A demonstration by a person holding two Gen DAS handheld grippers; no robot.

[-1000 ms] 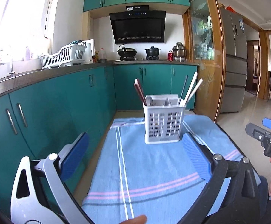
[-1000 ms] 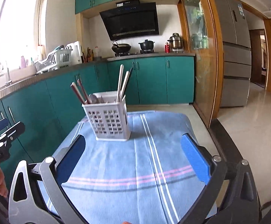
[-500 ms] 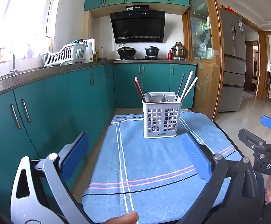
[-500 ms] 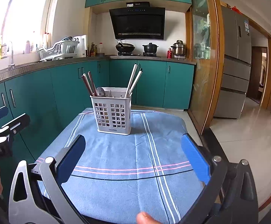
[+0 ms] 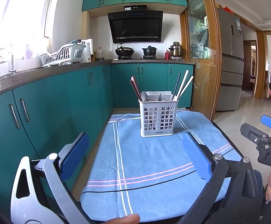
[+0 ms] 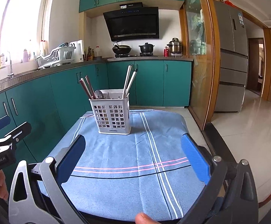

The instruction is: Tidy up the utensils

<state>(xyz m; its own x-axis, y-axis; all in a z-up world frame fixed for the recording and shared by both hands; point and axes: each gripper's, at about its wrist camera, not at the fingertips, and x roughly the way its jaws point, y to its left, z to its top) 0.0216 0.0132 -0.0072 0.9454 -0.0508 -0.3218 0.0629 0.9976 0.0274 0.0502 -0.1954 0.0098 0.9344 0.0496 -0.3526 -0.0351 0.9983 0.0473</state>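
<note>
Standing upright on the far half of a blue cloth (image 5: 146,160), a white caddy (image 5: 158,117) holds the utensils. Dark red chopsticks (image 5: 135,87) lean out at its left corner. White chopsticks (image 5: 184,85) and one dark stick lean at its right. A spoon (image 5: 144,95) and other metal pieces show just above the rim.

Left gripper (image 5: 135,158): jaws wide apart, empty, over the cloth's near part, well short of the caddy. Right gripper (image 6: 133,156): jaws wide apart, empty, likewise hanging over the near cloth, the caddy ahead and a little left.

Each gripper shows at the edge of the other's view. Teal cabinets (image 5: 47,108) run along the left. A dish rack (image 5: 62,55) sits on the counter (image 5: 42,72) above them.
</note>
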